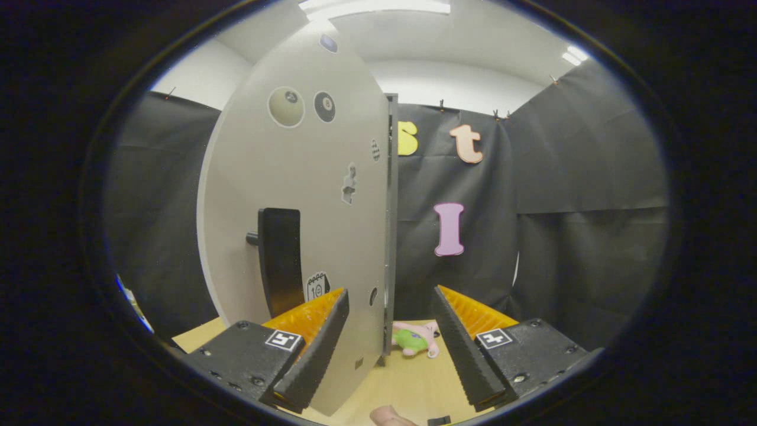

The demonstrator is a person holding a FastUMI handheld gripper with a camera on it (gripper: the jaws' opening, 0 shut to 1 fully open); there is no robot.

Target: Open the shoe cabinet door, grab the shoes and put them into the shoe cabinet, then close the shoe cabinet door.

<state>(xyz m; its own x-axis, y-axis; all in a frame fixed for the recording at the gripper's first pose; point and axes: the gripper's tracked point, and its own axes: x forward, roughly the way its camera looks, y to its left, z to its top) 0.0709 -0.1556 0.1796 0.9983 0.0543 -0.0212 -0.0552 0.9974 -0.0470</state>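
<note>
Shoe cabinet door (307, 195), a stiff, light panel swung edge-on just ahead of your open, empty gripper (390, 331): hold its dark handle (279, 260), left of the door's edge, while the soft toy (415, 340) lies beyond.

A light wooden table (414, 384) carries the shoe cabinet (388, 236), whose pale door (295, 195) stands on the left. A small pink-and-green plush toy (416, 340) lies on the tabletop just right of the cabinet's base, beyond the spread gripper (387, 349) fingers.
</note>
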